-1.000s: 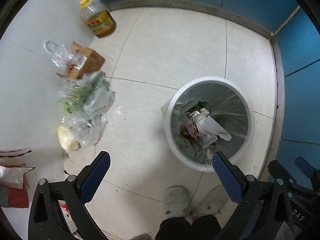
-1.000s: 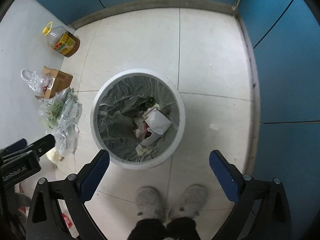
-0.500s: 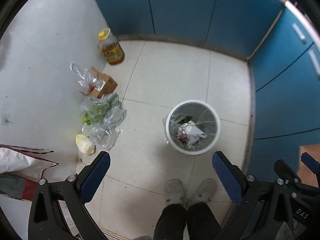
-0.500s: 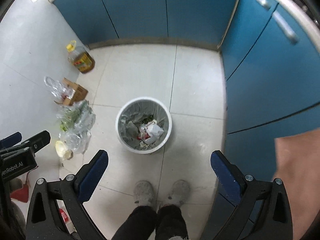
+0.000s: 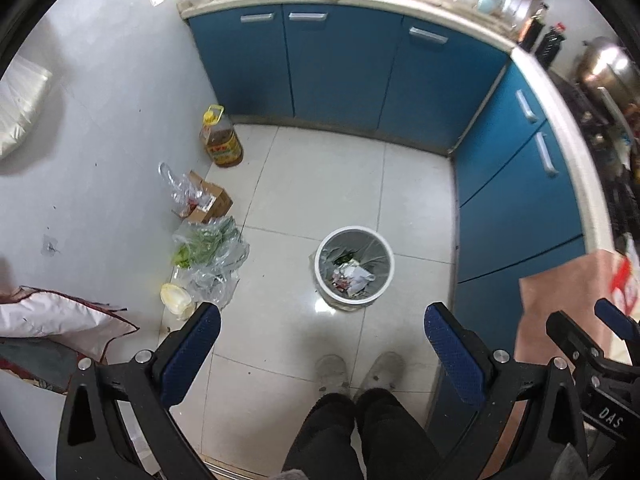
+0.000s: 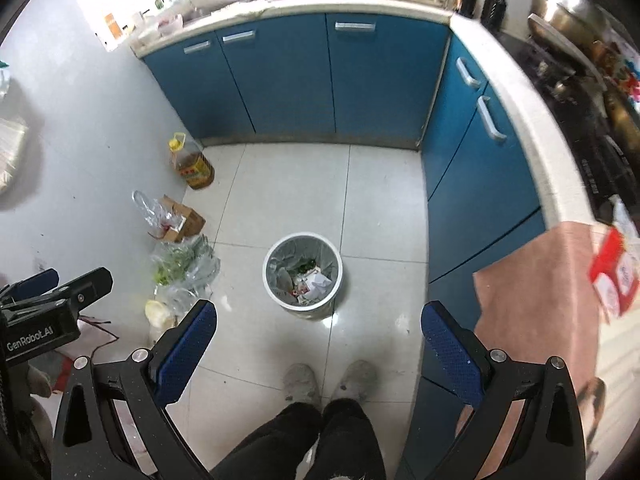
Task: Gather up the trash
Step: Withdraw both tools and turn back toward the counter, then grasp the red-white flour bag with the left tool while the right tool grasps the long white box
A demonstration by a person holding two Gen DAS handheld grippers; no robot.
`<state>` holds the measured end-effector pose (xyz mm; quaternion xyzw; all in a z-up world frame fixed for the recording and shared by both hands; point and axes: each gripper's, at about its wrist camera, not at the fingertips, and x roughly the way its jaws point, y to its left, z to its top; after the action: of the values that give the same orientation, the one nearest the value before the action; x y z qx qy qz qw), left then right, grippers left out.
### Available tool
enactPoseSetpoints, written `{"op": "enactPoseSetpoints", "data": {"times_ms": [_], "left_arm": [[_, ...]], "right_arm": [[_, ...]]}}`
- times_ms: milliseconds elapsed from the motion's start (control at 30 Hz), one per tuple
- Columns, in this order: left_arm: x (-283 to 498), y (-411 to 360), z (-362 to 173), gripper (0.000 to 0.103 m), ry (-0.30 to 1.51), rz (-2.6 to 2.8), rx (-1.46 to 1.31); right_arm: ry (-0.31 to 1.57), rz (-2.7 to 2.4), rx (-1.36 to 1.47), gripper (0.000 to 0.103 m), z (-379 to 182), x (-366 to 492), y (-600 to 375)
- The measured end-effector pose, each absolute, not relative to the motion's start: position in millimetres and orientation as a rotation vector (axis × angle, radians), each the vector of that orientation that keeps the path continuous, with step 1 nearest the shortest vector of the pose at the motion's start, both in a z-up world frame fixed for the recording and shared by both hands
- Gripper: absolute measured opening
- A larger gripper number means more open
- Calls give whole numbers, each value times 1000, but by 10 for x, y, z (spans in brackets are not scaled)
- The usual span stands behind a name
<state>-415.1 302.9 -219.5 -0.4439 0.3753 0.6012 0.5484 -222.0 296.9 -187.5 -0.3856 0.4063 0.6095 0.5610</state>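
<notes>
A white round trash bin (image 5: 354,298) with a clear liner stands on the tiled floor and holds paper and scraps; it also shows in the right wrist view (image 6: 303,304). My left gripper (image 5: 322,344) is open and empty, high above the floor. My right gripper (image 6: 318,340) is open and empty at about the same height. Both look down at the bin from well above. The right gripper's body shows at the right edge of the left wrist view (image 5: 592,364).
Along the left wall lie plastic bags of greens (image 5: 208,254), a cardboard box (image 5: 208,202) and an oil bottle (image 5: 220,140). Blue cabinets (image 5: 340,64) line the back and right. A brown surface (image 6: 536,300) with a red packet (image 6: 614,276) is at right. The person's feet (image 5: 360,372) are below.
Both grippers have risen far above the bin. The view has widened from the bin and floor to the whole kitchen corner. Both stay open and empty.
</notes>
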Motion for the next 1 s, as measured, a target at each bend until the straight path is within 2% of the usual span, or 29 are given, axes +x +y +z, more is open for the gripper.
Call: {"op": "enactPoseSetpoints", "data": {"times_ms": [200, 300, 400, 533, 767, 1000], "left_arm": [[-4077, 2846, -1820, 103, 853, 1388, -1003], [-4020, 2829, -1664, 103, 845, 1397, -964], [-3854, 2867, -1482, 103, 832, 1422, -887], [-3410, 3028, -1300, 103, 867, 1449, -761], [-1989, 3320, -1128, 103, 869, 1249, -670], [-153, 3583, -1604, 103, 1011, 846, -749]], "right_arm": [[955, 1440, -836, 103, -1393, -2103, 2711], [1034, 1471, -717, 103, -1267, -1934, 2622], [1133, 1446, -568, 103, -1196, -1622, 2548], [1162, 1341, -426, 103, -1084, -1045, 2405], [1120, 1119, -288, 103, -933, 298, 2051], [1110, 788, -247, 103, -1135, 2100, 1498]]}}
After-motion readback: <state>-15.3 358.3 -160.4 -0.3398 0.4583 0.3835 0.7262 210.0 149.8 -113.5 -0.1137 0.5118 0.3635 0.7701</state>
